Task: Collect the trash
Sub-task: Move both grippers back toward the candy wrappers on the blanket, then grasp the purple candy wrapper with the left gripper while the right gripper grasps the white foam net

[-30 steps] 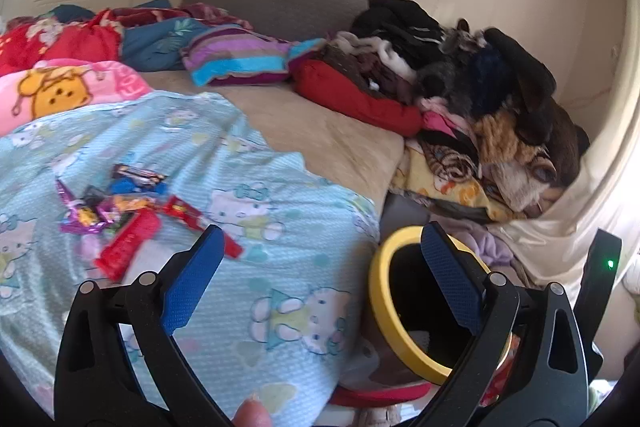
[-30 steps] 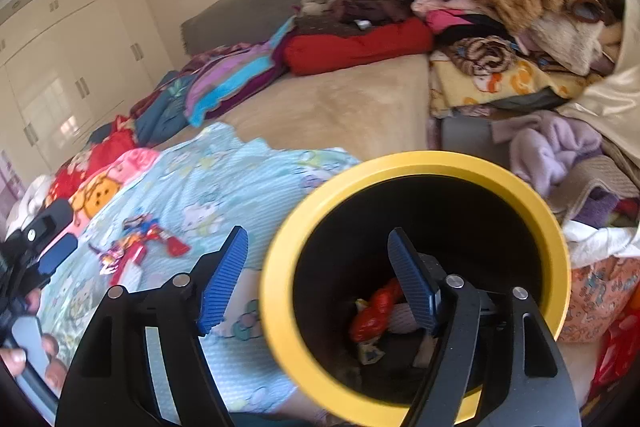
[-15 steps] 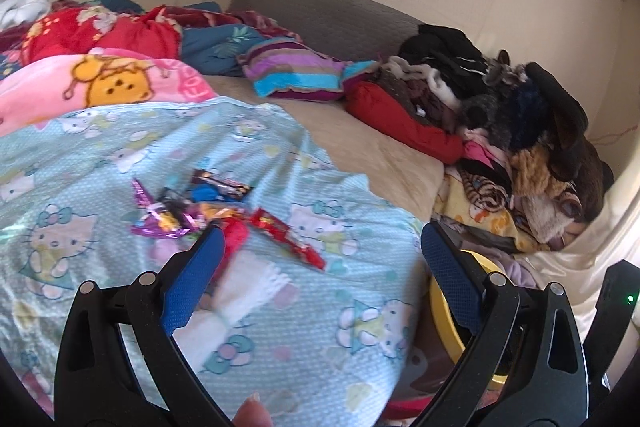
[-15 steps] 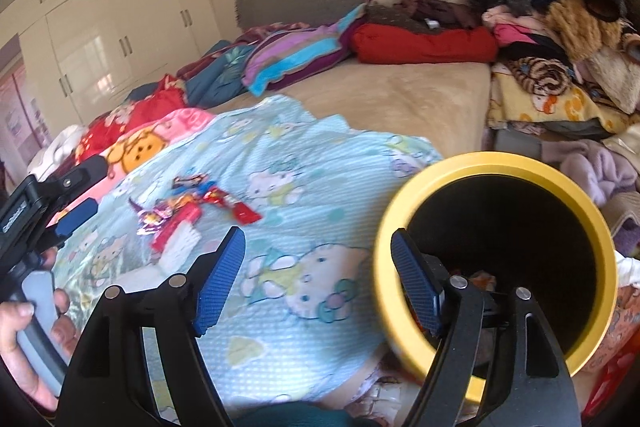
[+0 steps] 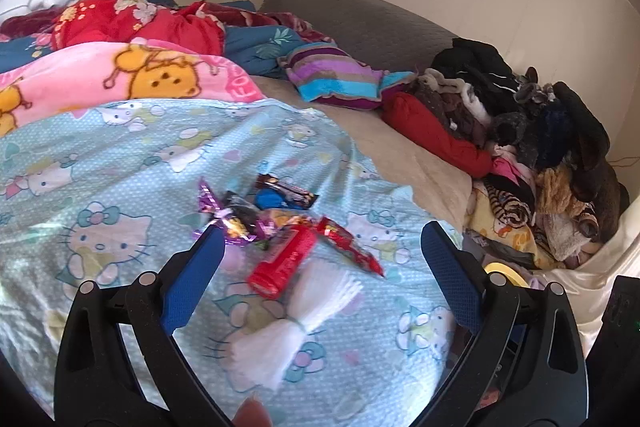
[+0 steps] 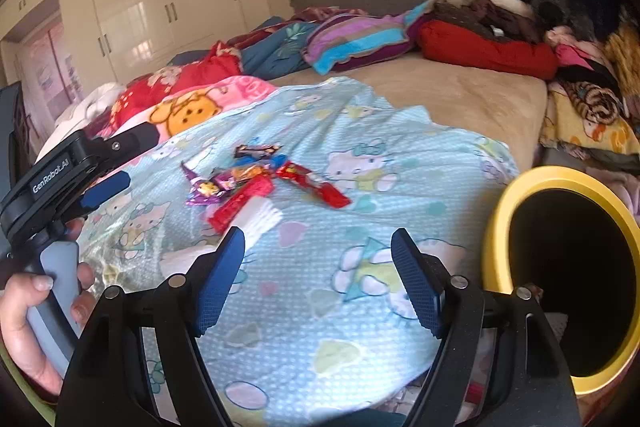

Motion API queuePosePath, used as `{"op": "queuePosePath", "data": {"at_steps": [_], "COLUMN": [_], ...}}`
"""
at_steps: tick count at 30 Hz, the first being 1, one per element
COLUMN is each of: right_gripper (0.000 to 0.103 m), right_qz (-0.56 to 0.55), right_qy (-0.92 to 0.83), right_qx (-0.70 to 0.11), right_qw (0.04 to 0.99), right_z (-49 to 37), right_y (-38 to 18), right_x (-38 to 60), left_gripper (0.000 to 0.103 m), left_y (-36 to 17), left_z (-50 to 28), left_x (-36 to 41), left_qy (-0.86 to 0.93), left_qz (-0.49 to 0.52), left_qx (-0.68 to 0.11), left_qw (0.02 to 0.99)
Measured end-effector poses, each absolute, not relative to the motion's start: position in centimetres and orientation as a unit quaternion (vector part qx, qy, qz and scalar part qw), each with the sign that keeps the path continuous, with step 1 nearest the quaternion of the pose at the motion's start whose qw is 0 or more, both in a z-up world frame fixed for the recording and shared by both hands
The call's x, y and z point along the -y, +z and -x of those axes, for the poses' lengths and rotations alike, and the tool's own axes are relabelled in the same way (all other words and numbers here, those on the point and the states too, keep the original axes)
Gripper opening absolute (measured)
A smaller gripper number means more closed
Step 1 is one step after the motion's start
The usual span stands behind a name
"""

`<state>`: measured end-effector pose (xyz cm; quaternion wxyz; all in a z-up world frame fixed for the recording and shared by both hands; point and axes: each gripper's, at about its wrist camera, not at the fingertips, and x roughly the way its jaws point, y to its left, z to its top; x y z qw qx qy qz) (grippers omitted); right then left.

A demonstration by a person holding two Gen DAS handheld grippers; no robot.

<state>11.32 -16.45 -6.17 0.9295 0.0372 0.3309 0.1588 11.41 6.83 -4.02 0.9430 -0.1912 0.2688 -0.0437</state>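
A heap of snack wrappers lies on the light blue cartoon-cat blanket: a red packet, a red wrapper, a purple foil wrapper, and a white tied bundle. My left gripper is open and empty, just above the red packet and white bundle. My right gripper is open and empty, over the blanket short of the wrappers. The yellow-rimmed black bin stands at the bed's right edge, to the right of my right gripper. The left gripper also shows in the right wrist view.
A tall pile of clothes fills the right side of the bed. A striped pillow, a pink bear blanket and red bedding lie behind. A grey headboard and white wardrobes stand at the back.
Both grippers swung left, away from the bin and toward the wrappers. The left gripper closed in on the heap. The bin slid to the right edge of the right wrist view.
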Motion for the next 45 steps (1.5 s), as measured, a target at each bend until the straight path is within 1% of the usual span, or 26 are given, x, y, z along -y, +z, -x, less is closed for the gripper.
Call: {"op": "queuePosePath", "data": {"at_steps": [12, 17, 20, 22, 27, 29, 31, 32, 33, 34, 35, 36, 37, 38, 40, 42, 43, 45], "right_gripper": [0.073, 0.073, 0.073, 0.073, 0.073, 0.069, 0.06, 0.058, 0.053, 0.043, 0.038, 0.029, 0.023, 0.021, 0.017, 0.016, 0.013, 0.012], "right_qz": [-0.038, -0.042, -0.041, -0.048, -0.08, -0.093, -0.095, -0.095, -0.092, -0.089, -0.089, -0.086, -0.081, -0.076, -0.066, -0.075, -0.082, -0.091], "right_qy": [0.185, 0.192, 0.194, 0.196, 0.2, 0.205, 0.209, 0.21, 0.21, 0.215, 0.223, 0.232, 0.24, 0.243, 0.243, 0.238, 0.235, 0.228], "right_qx": [-0.357, -0.376, -0.388, -0.399, -0.433, -0.448, -0.459, -0.461, -0.46, -0.458, -0.455, -0.452, -0.446, -0.441, -0.433, -0.432, -0.432, -0.432], "right_qw": [0.915, 0.906, 0.9, 0.895, 0.875, 0.865, 0.858, 0.857, 0.858, 0.858, 0.858, 0.857, 0.858, 0.861, 0.866, 0.867, 0.867, 0.868], "right_z": [-14.5, -16.3, -17.3, -17.9, -19.7, -20.3, -20.5, -20.4, -20.2, -20.0, -19.8, -19.5, -19.1, -18.8, -18.1, -17.7, -17.6, -17.2], "right_y": [-7.8, -9.0, -9.9, -10.6, -12.3, -13.1, -13.6, -13.8, -13.9, -14.0, -14.0, -14.0, -13.8, -13.7, -13.6, -13.6, -13.6, -13.5], "right_x": [12.2, 10.5, 9.5, 8.9, 8.6, 8.4, 8.1, 8.1, 8.0, 8.0, 7.9, 7.8, 7.7, 7.7, 7.8, 8.3, 8.6, 9.2], "left_gripper": [0.09, 0.083, 0.076, 0.069, 0.061, 0.058, 0.058, 0.056, 0.05, 0.044, 0.04, 0.032, 0.026, 0.02, 0.02, 0.019, 0.019, 0.018], "left_y": [-6.4, -7.5, -8.2, -8.5, -9.6, -10.0, -10.5, -10.8, -11.1, -11.5, -11.8, -12.1, -12.3, -12.5, -12.6, -12.6, -12.7, -12.8], "left_z": [-13.1, -14.8, -16.1, -16.8, -19.0, -19.9, -20.8, -21.2, -21.6, -21.8, -22.1, -22.2, -22.2, -22.0, -21.8, -21.1, -20.8, -20.1], "left_x": [-11.5, -12.7, -13.5, -13.8, -14.4, -14.4, -14.4, -14.4, -14.4, -14.3, -14.2, -14.3, -14.3, -14.4, -14.4, -14.1, -14.0, -13.8], "left_qy": [-0.014, -0.006, -0.006, -0.004, 0.001, 0.001, 0.001, 0.0, 0.0, -0.001, 0.002, 0.003, 0.003, 0.004, 0.001, -0.003, -0.004, -0.006], "left_qz": [0.203, 0.208, 0.218, 0.222, 0.236, 0.239, 0.241, 0.244, 0.246, 0.246, 0.247, 0.249, 0.253, 0.258, 0.259, 0.253, 0.251, 0.251], "left_qx": [-0.301, -0.316, -0.324, -0.331, -0.347, -0.354, -0.362, -0.367, -0.372, -0.377, -0.383, -0.387, -0.389, -0.39, -0.39, -0.388, -0.388, -0.388], "left_qw": [0.932, 0.926, 0.92, 0.917, 0.908, 0.904, 0.901, 0.898, 0.895, 0.893, 0.89, 0.888, 0.886, 0.884, 0.884, 0.886, 0.887, 0.887]}}
